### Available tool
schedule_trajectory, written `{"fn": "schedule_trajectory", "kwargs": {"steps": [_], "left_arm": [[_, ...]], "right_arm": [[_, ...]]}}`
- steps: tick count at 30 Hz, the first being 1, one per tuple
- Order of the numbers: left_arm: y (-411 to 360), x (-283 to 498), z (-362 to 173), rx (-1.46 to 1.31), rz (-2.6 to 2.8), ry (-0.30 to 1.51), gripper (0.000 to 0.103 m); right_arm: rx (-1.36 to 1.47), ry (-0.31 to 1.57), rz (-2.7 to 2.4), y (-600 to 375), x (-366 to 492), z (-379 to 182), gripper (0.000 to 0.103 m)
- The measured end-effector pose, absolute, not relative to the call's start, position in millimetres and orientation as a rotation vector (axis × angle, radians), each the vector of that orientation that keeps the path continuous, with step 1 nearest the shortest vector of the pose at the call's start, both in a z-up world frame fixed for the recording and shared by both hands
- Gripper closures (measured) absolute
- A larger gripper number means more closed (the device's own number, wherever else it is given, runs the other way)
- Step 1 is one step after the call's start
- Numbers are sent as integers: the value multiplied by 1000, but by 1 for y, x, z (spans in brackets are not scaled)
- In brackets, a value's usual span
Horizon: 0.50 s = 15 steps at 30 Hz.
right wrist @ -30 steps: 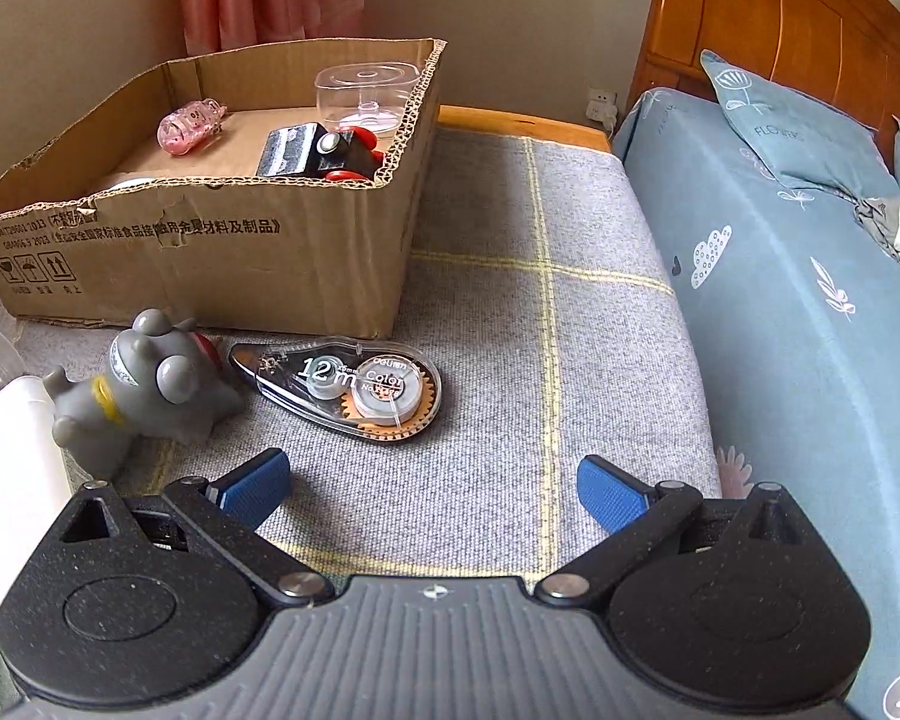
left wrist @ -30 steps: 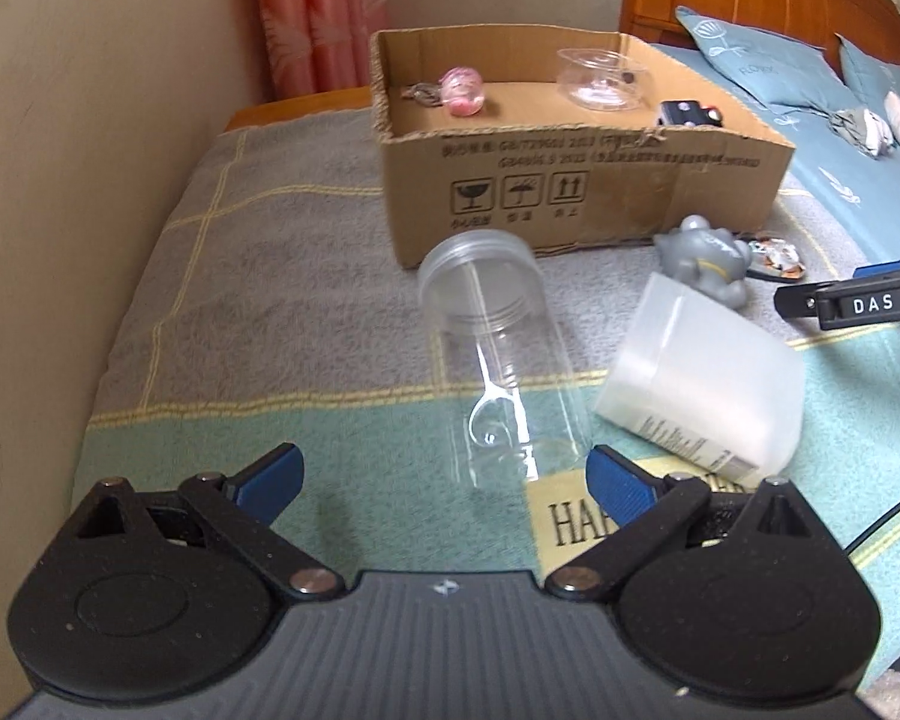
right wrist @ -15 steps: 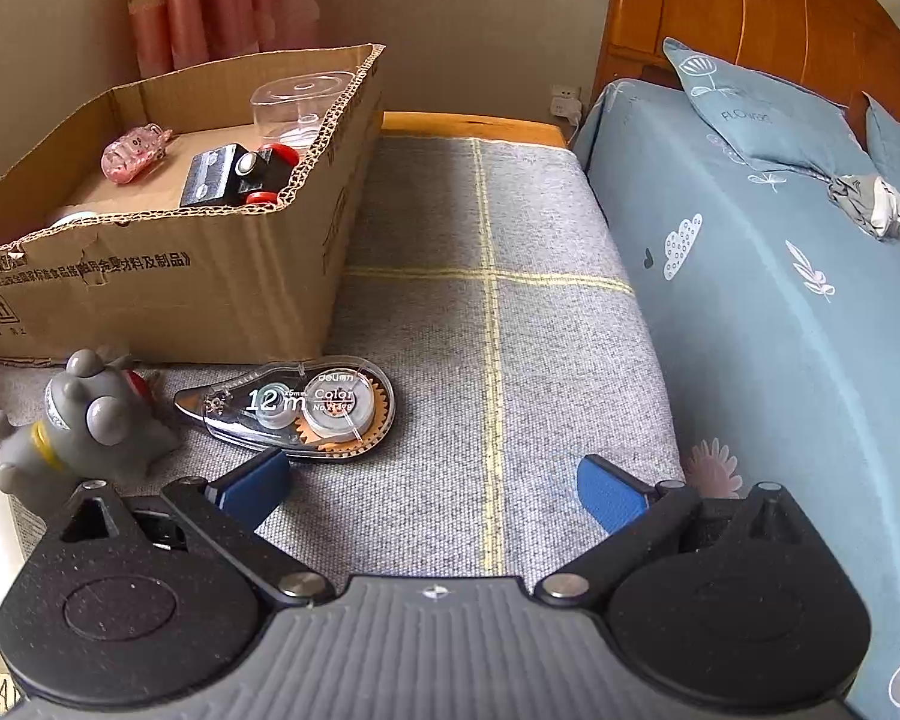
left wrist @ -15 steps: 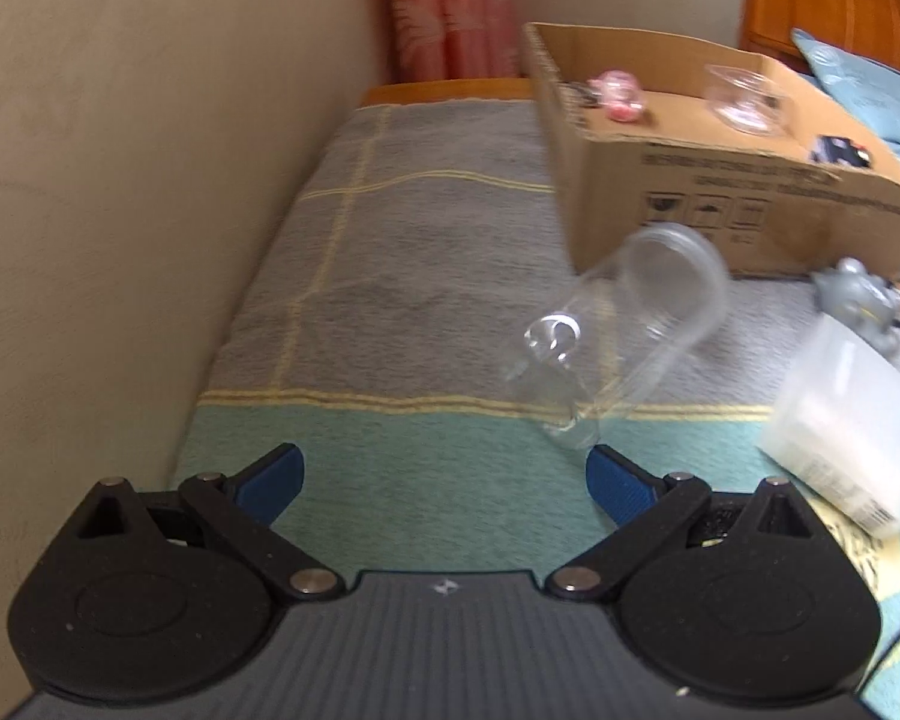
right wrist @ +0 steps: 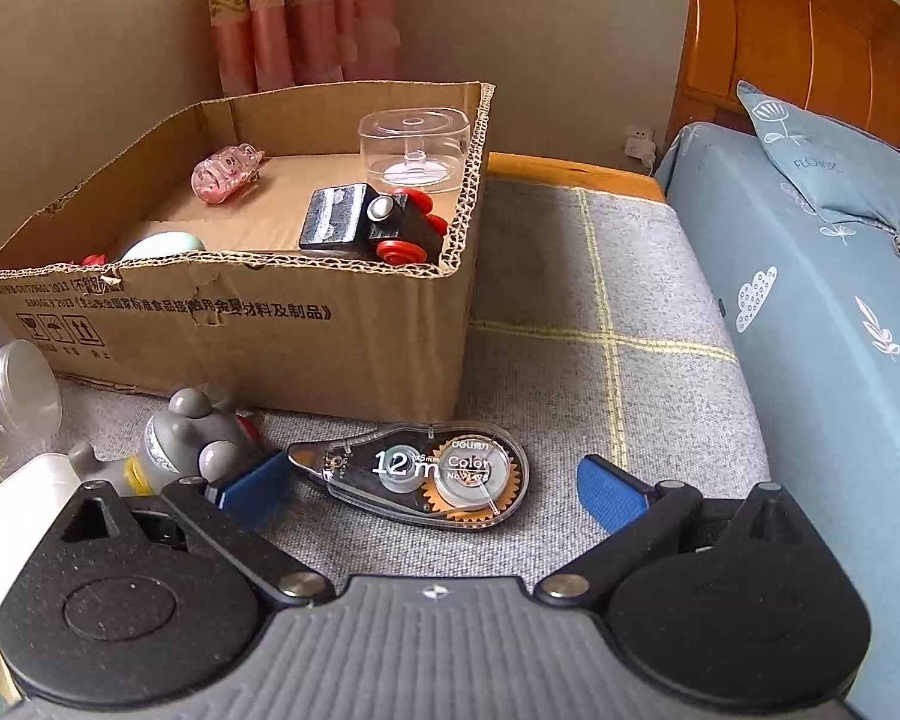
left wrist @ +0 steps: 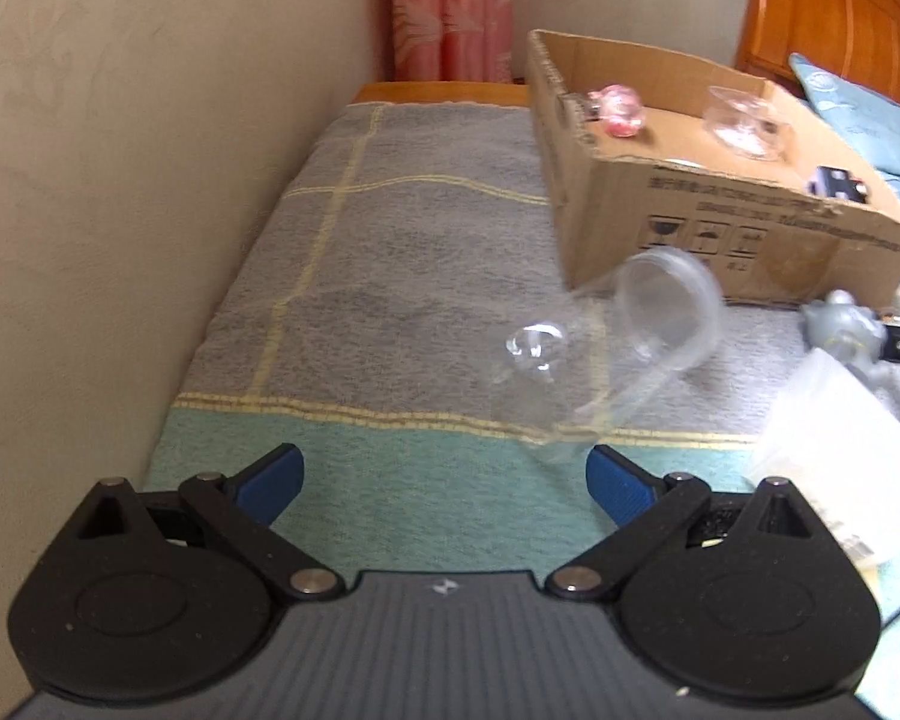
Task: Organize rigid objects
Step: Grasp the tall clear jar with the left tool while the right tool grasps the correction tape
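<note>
A clear plastic jar [left wrist: 618, 354] lies on its side on the blanket, just ahead and right of my open left gripper [left wrist: 444, 480]. A white tub [left wrist: 840, 450] lies to its right. My right gripper [right wrist: 432, 492] is open, its fingers either side of a correction tape dispenser [right wrist: 414, 474] on the blanket. A grey toy figure [right wrist: 192, 444] lies by the left finger. The cardboard box [right wrist: 282, 324] behind holds a black toy car [right wrist: 372, 222], a pink toy [right wrist: 225, 171] and a clear container [right wrist: 414, 144].
A beige wall [left wrist: 120, 180] runs close along the left of the blanket. A blue bedsheet [right wrist: 810, 312] and pillow [right wrist: 822, 162] lie to the right, with a wooden headboard [right wrist: 798, 36] behind. Pink curtains [right wrist: 300, 12] hang behind the box.
My left gripper swung left, so the clear jar now sits ahead to the right instead of between the fingers. My right gripper moved forward, bringing the tape dispenser between its fingers.
</note>
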<state>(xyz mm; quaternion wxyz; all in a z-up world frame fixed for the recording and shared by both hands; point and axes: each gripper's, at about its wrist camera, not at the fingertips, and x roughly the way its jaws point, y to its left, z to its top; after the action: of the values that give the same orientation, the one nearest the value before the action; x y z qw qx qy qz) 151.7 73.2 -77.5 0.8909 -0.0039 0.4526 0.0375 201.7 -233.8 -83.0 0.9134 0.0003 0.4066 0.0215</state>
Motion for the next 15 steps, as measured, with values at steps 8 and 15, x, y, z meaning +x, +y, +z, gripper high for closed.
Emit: {"fn": "schedule_trajectory", "kwargs": {"steps": [8,15], "left_arm": [[96,160,-80,-34,202,931,3],[80,155,-71,-142,-65,958,3]], "right_arm": [[-18,854,-18,-251,196,-91,0],[-16,845,-21,-253,195,-92,0]]}}
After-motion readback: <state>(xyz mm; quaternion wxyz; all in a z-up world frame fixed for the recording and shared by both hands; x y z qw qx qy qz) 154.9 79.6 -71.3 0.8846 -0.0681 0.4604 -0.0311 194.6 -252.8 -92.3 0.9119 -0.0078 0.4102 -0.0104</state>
